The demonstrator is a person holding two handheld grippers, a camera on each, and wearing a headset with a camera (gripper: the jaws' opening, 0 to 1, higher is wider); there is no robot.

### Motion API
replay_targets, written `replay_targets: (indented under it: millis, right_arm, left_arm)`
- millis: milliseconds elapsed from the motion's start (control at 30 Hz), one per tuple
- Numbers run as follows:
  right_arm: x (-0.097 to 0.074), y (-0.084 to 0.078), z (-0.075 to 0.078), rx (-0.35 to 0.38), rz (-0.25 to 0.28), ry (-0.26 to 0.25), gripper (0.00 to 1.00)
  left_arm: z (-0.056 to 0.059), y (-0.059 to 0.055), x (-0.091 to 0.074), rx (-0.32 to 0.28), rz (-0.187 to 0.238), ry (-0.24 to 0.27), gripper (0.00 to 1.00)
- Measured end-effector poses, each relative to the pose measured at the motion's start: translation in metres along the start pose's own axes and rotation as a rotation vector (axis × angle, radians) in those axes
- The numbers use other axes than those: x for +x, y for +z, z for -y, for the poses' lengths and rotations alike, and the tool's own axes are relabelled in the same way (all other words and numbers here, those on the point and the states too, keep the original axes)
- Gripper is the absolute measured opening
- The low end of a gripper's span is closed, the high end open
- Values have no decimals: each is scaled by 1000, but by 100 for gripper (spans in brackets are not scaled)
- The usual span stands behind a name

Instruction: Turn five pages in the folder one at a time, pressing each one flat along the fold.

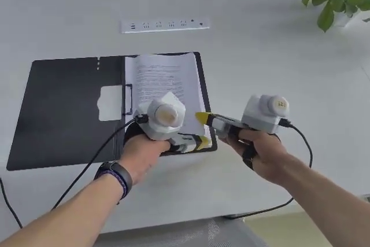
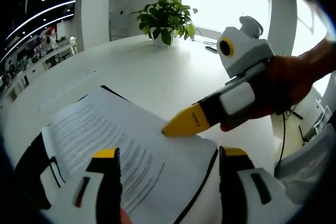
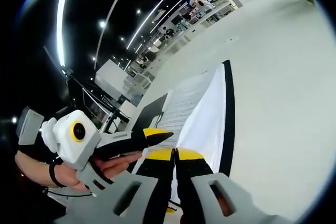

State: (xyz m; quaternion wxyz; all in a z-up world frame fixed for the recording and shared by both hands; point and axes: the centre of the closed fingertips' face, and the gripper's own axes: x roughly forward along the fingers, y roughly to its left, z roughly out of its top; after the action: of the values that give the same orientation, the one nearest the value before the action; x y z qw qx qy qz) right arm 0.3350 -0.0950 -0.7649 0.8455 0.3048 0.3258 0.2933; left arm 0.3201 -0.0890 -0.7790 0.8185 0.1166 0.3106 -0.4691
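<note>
Left hand-held gripper [image 2: 168, 156] is hovering released over the white printed page [image 2: 105, 124]; right hand-held gripper [image 3: 175, 153], clenched, is pointing at its edge.

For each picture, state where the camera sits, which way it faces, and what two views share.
Head view: on the person's head, looking down at the open folder; left hand and right hand show.
Left gripper view: on the left tool, jaws open above the page, facing the plant.
Right gripper view: on the right tool, jaws shut, facing along the page's edge.
Shared: each gripper view shows the other tool.
</note>
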Motion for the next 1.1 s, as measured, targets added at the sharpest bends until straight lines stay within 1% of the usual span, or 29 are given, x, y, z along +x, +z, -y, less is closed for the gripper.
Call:
replay_targets:
  millis: [200, 367, 400, 533, 600, 733, 867, 1100]
  right_arm:
    - [2, 4, -6, 3, 15, 3, 0]
    - [4, 4, -14, -19, 14, 7, 0]
    - [4, 4, -16, -24, 17, 8, 0]
    - [6, 7, -20, -35, 24, 13, 0]
    - [8, 9, -27, -49, 29, 27, 0]
    - [12, 12, -37, -64, 36, 41, 0]
    - [18, 17, -50, -73, 51, 64, 0]
    - [32, 22, -76, -106, 53, 102, 0]
  left_arm:
    - [-6, 2, -12, 6, 13, 15, 77]
    - [-14, 3, -23, 4, 24, 31, 77]
    - [-17, 4, -28, 0, 32, 38, 77]
    - [-22, 4, -39, 7, 37, 49, 78]
    - [-24, 4, -46, 12, 44, 58, 78]
    - [-33, 5, -60, -5, 70, 80, 78]
    - [-41, 1, -74, -13, 79, 96, 78]
    - [-57, -8, -101, -36, 98, 133, 78]
